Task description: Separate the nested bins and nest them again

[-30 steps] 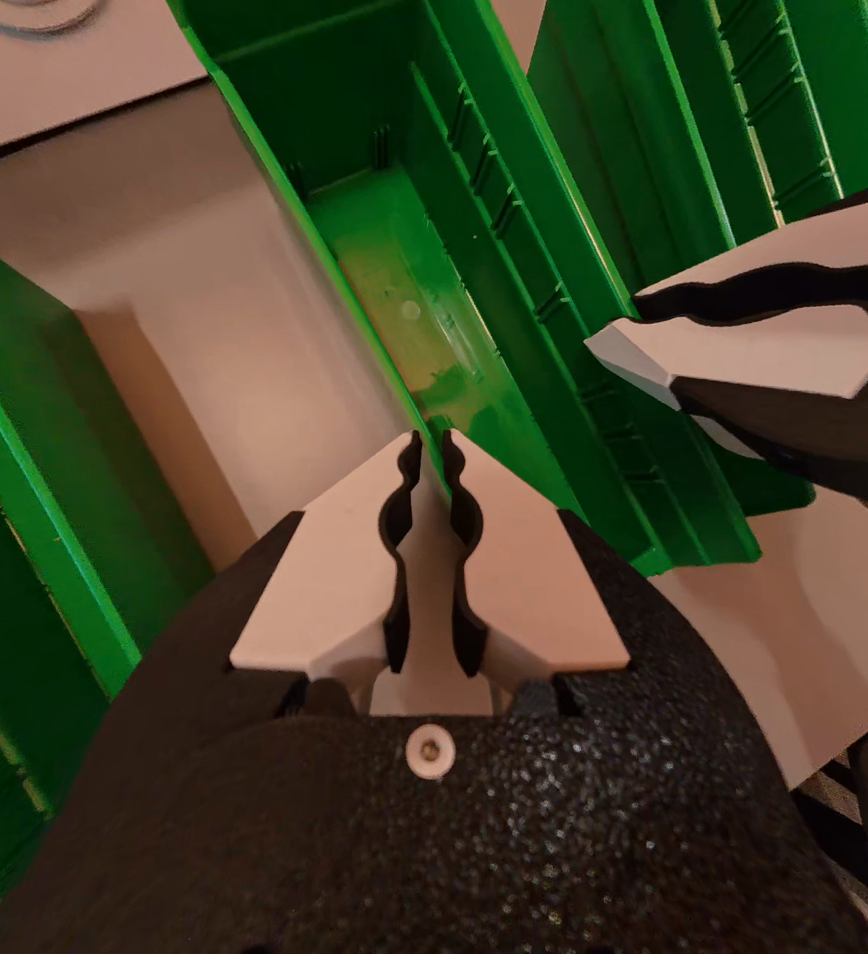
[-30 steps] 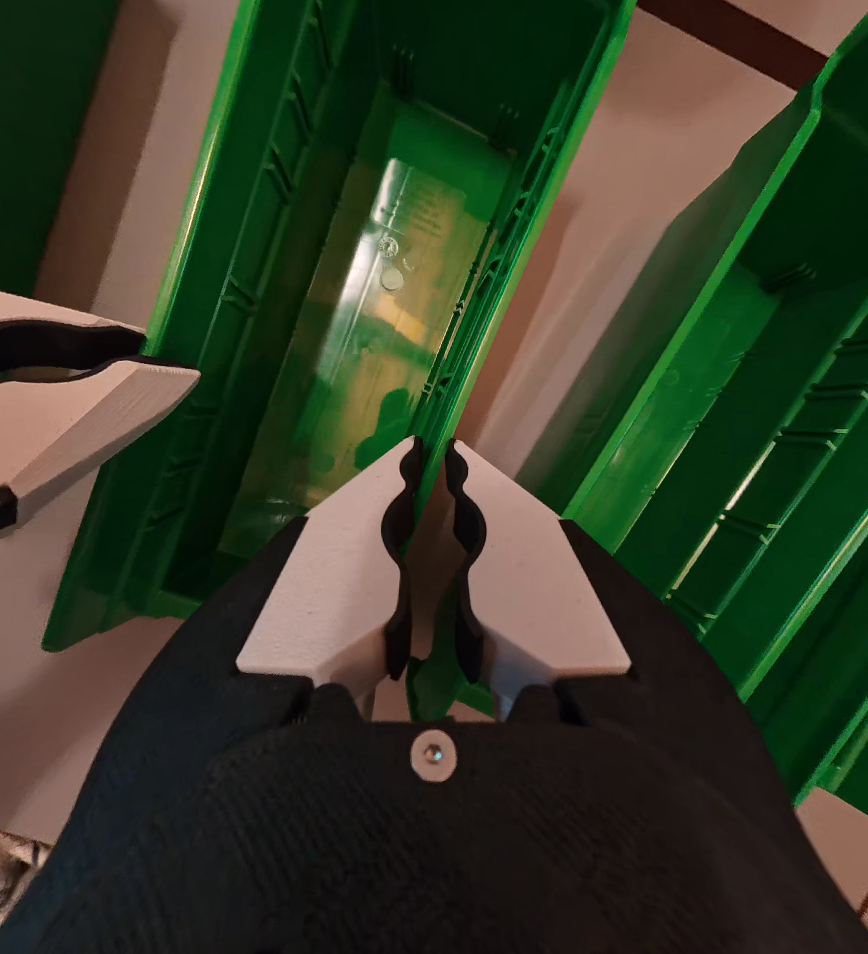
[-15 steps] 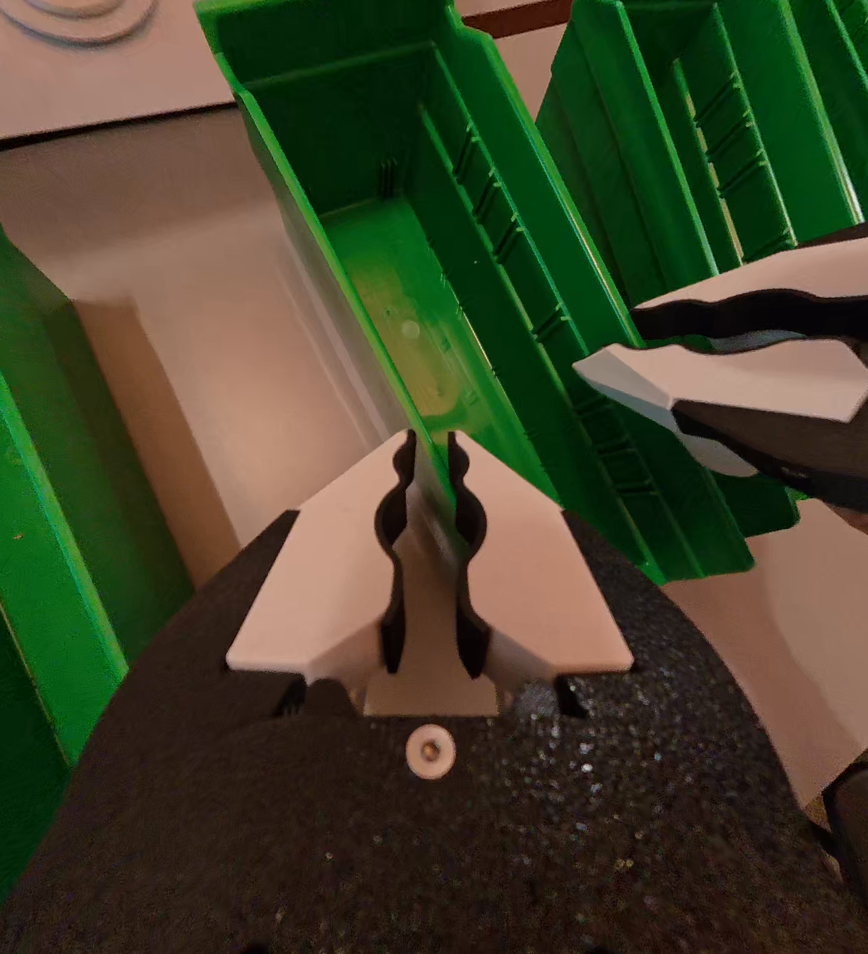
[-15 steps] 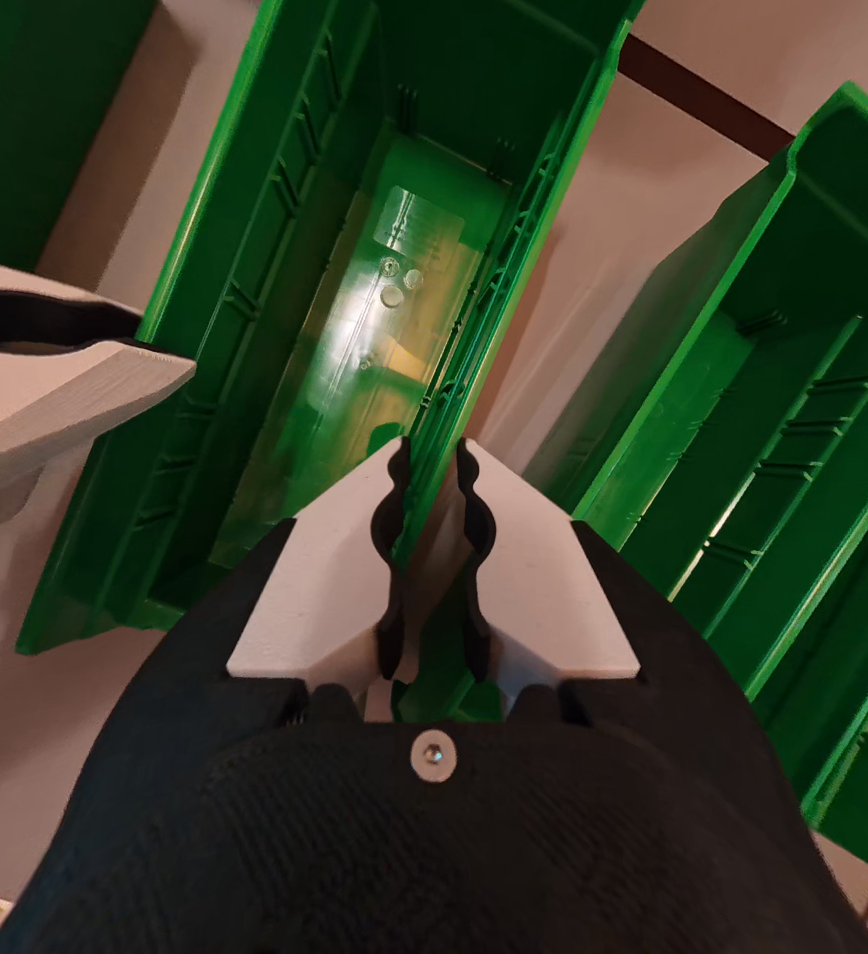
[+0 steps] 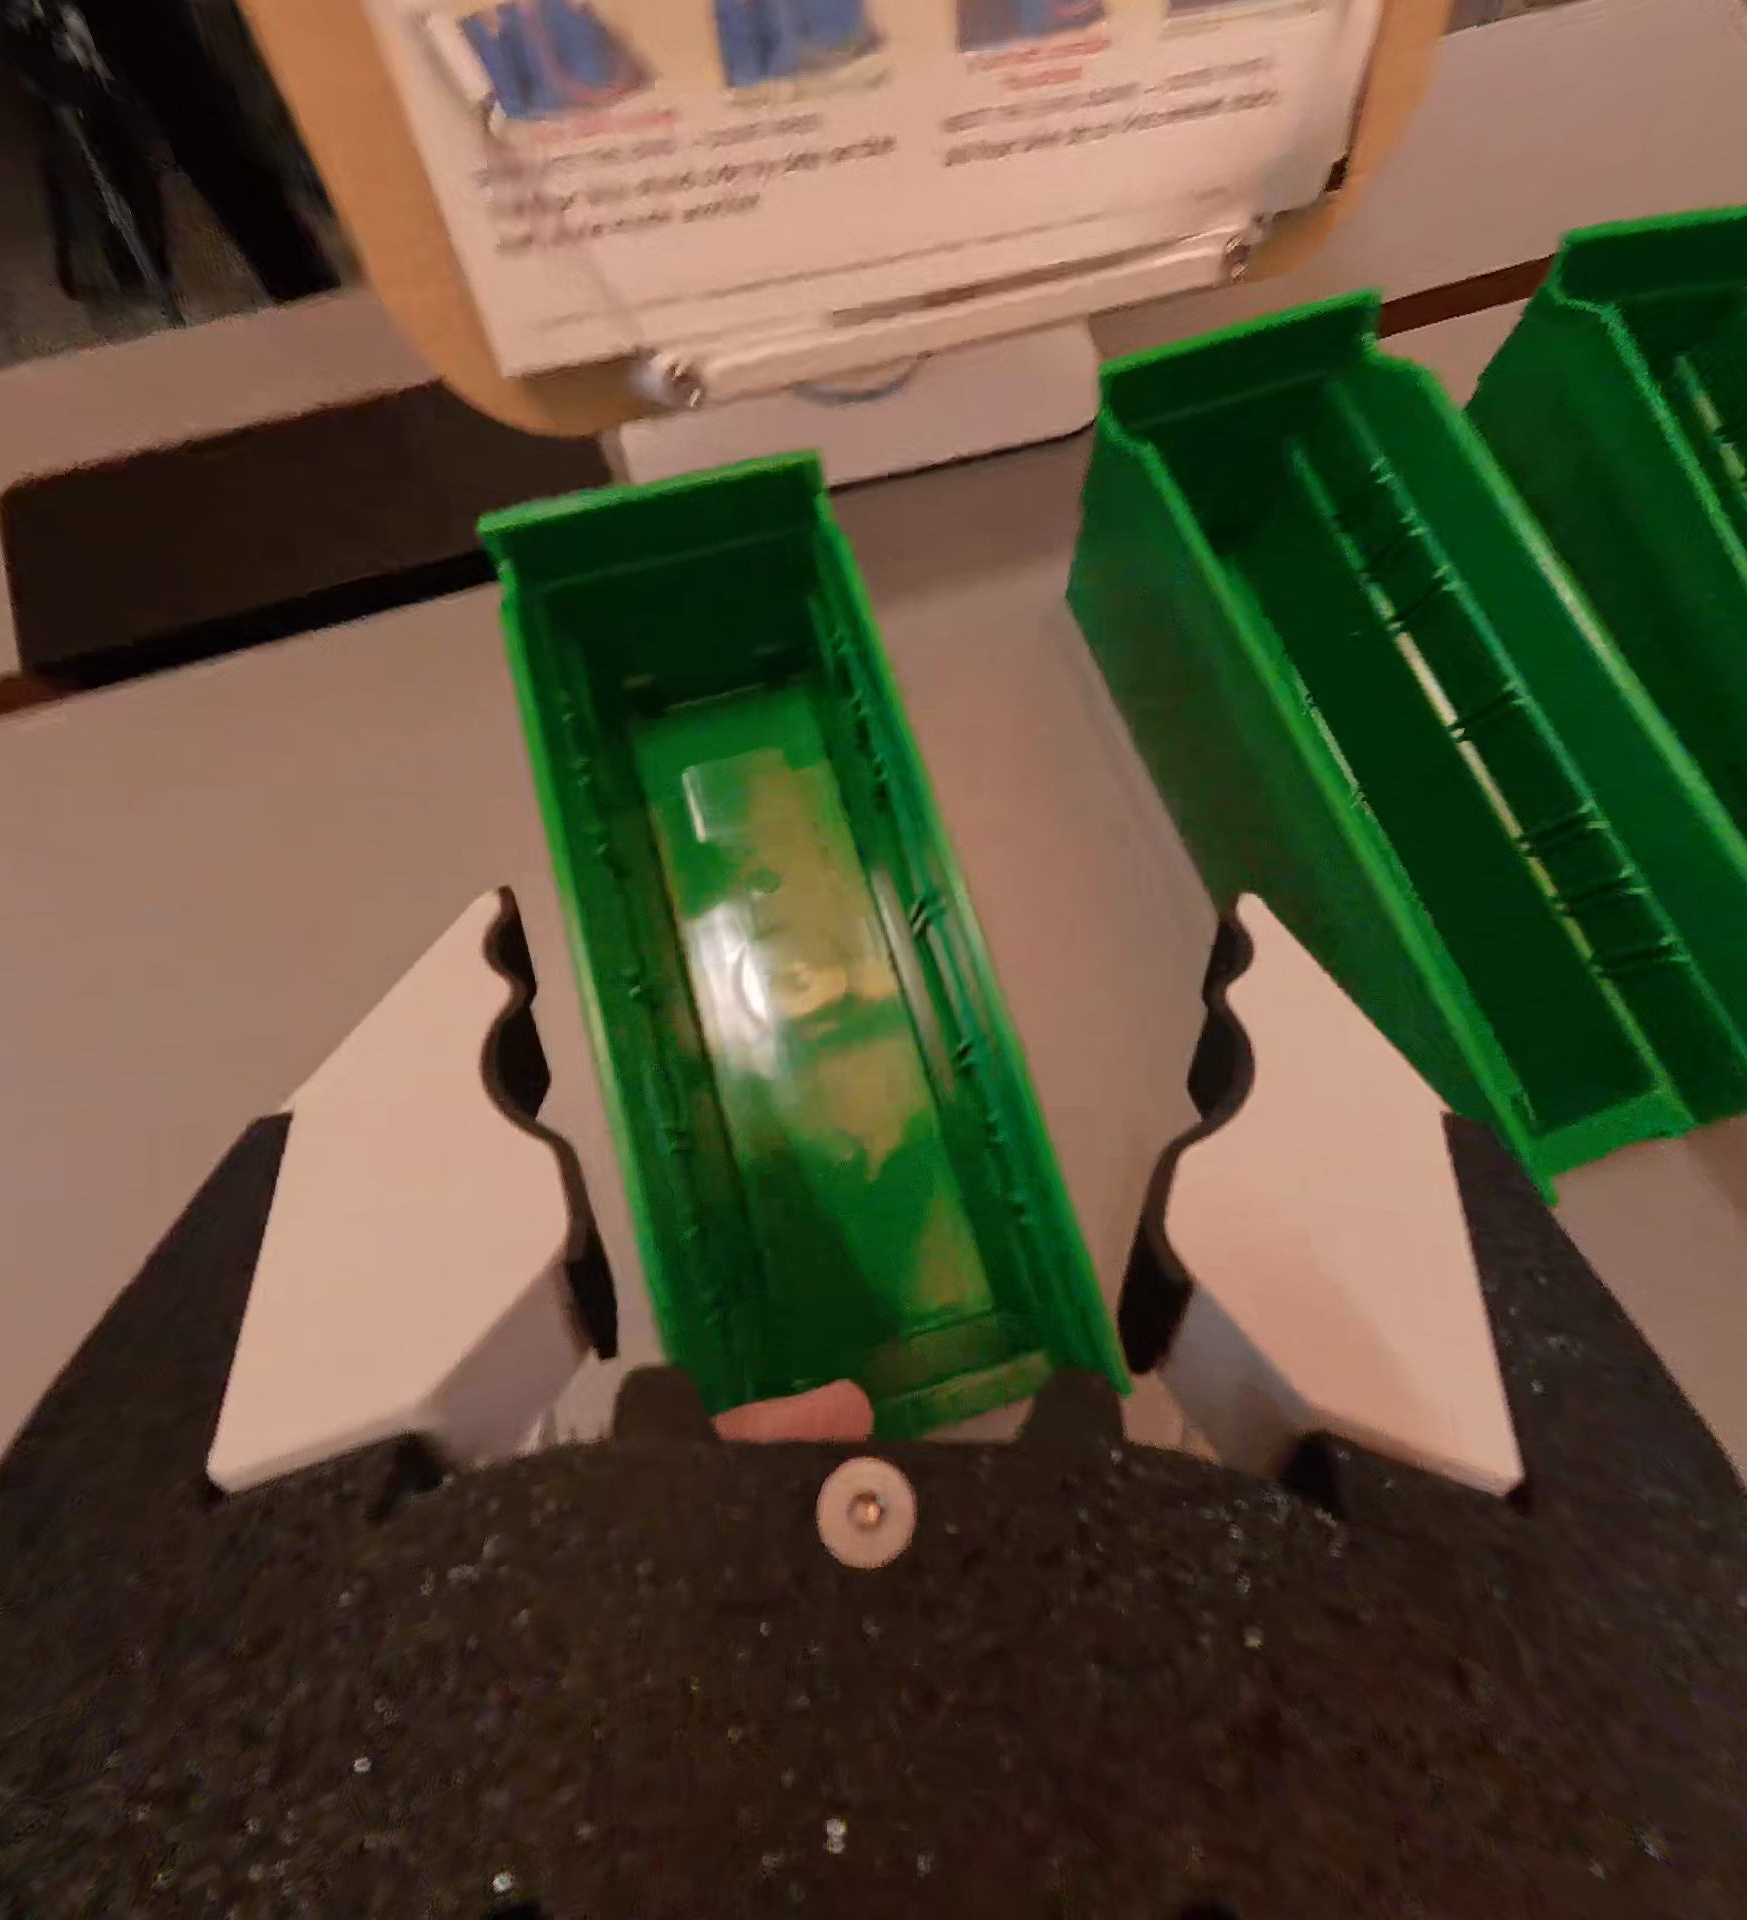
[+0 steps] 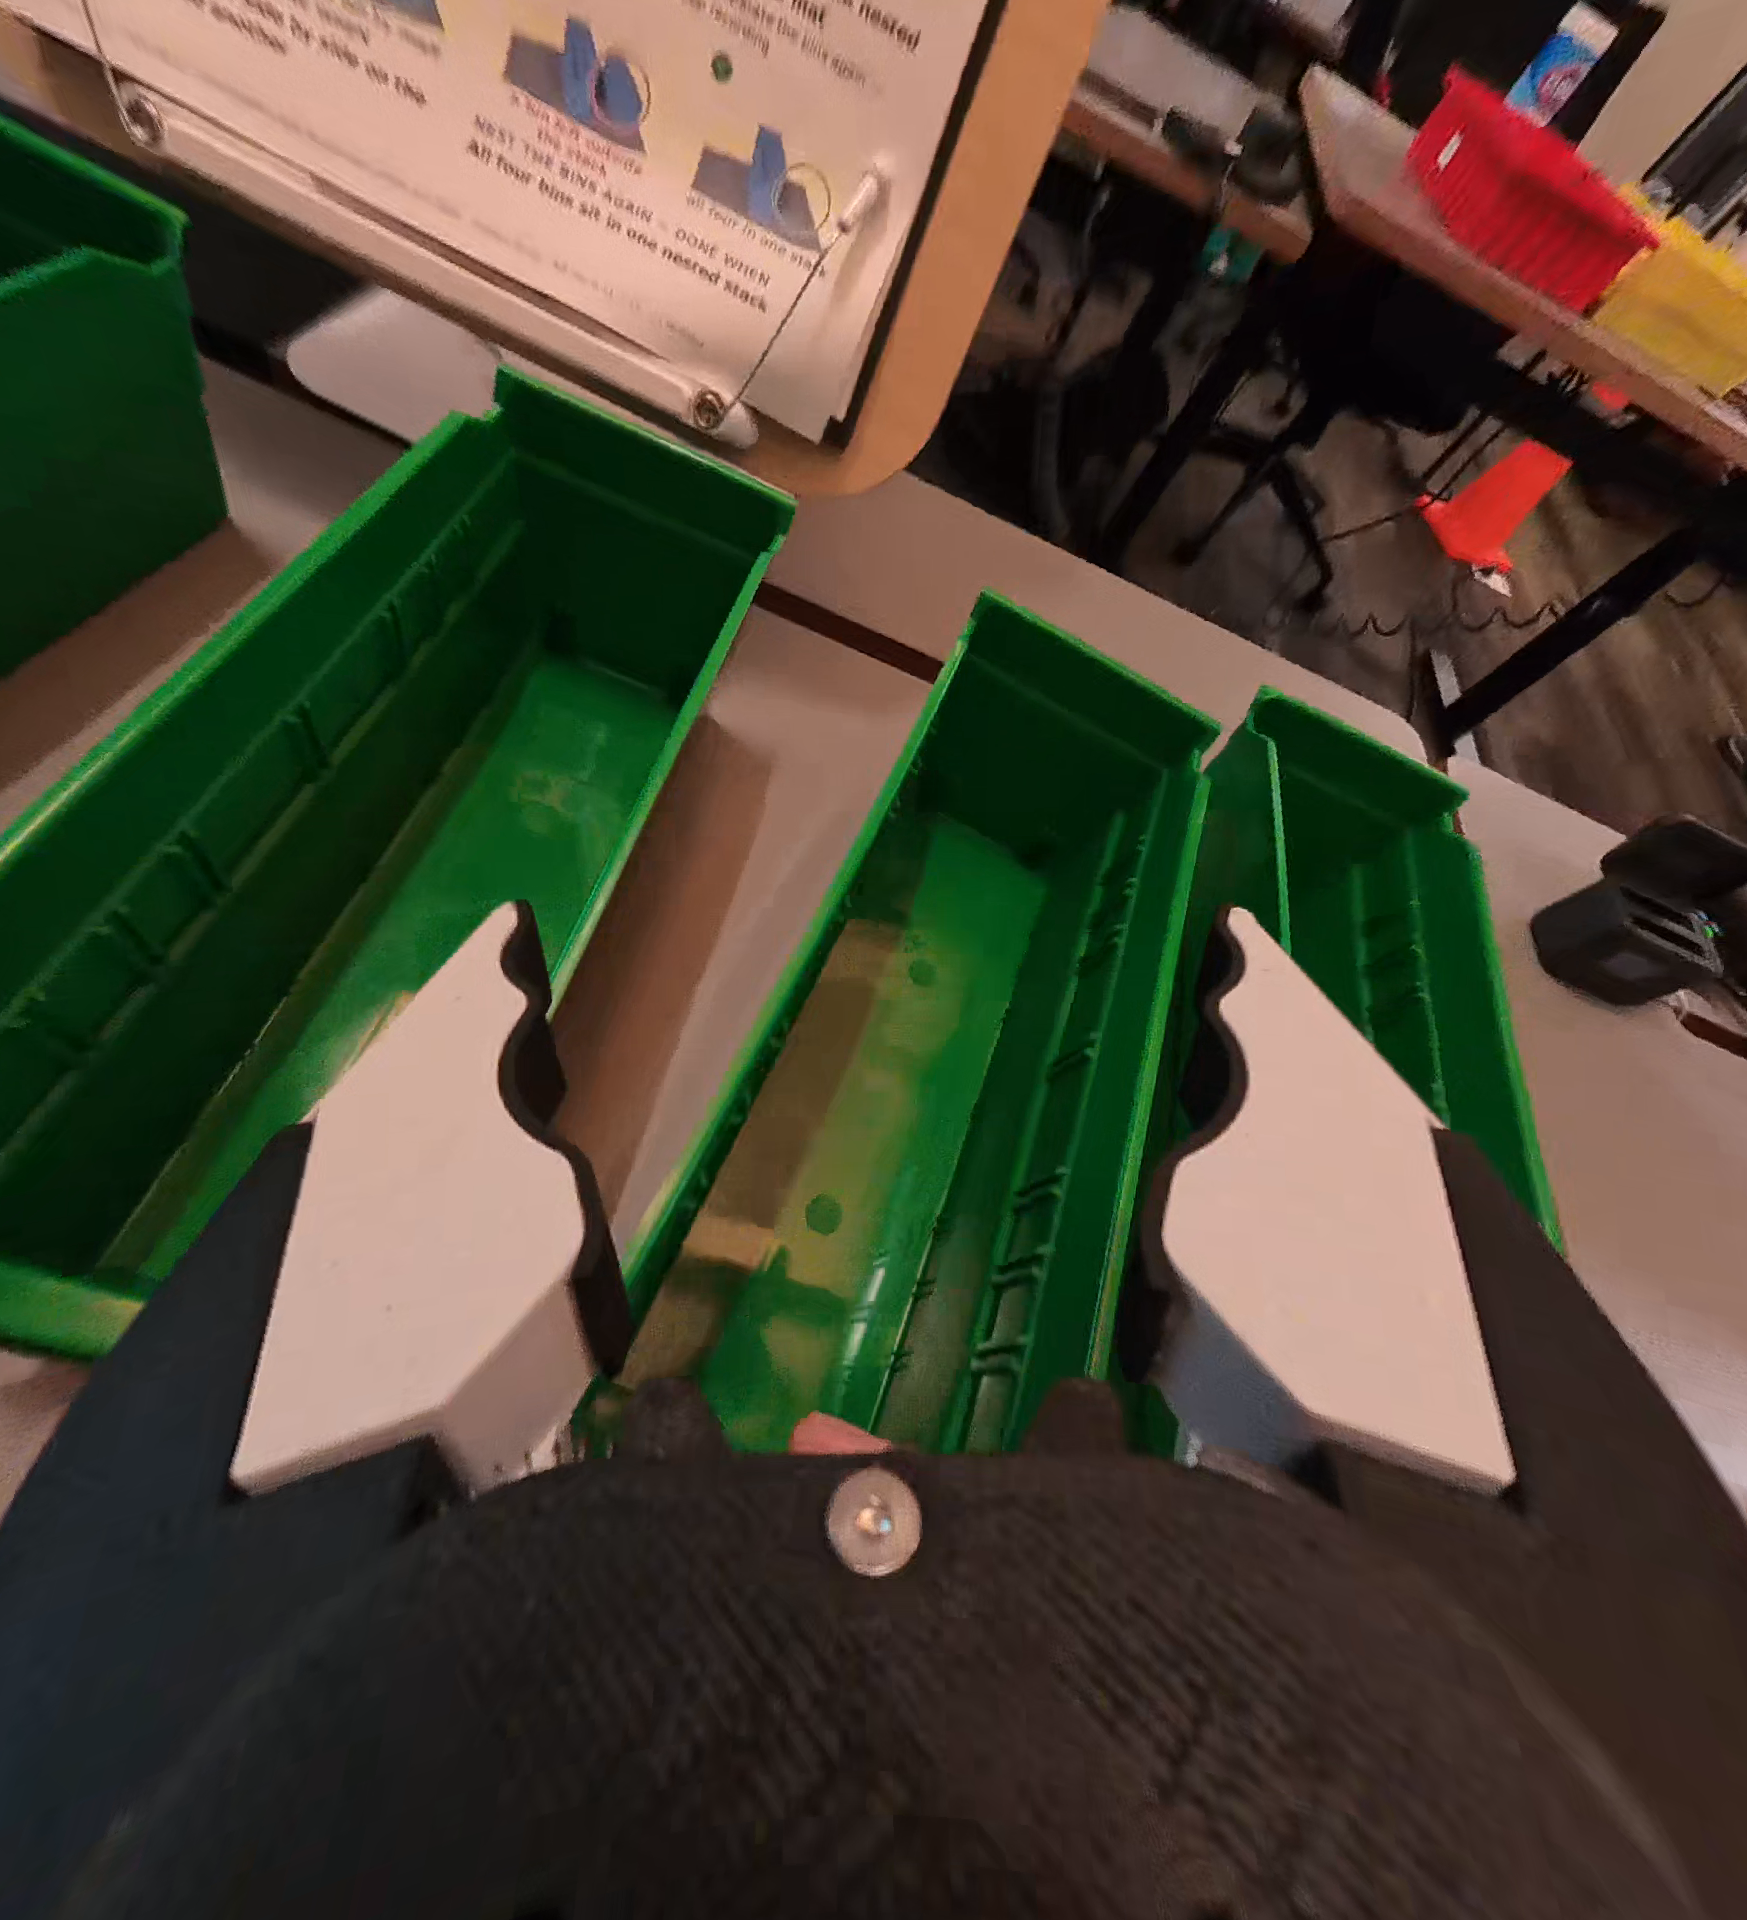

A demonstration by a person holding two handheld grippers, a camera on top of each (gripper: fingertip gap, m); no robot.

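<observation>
Several green bins stand apart, open side up, on the grey table [image 5: 173,935]. In the left wrist view my left gripper [image 5: 869,902] is open wide. Its fingers lie either side of the near end of one bin [image 5: 796,987]. A second bin [image 5: 1420,779] lies to its right and a third [image 5: 1731,468] at the far right. In the right wrist view my right gripper [image 6: 871,916] is open wide around another bin [image 6: 910,1039]. A narrow bin [image 6: 1368,935] sits close against its right side. A bin [image 6: 329,883] lies to the left and one more [image 6: 38,416] at the far left.
An instruction board [image 5: 848,187] on a stand is at the back of the table, also in the right wrist view [image 6: 536,156]. A black device [image 6: 1679,935] lies near the table's right edge. Beyond are other tables with red and yellow bins [image 6: 1575,229] and an orange cone [image 6: 1492,509].
Both grippers were shut on opposite walls of one bin. They have let go, opened wide and drawn back and up, and each now has a bin between its fingers.
</observation>
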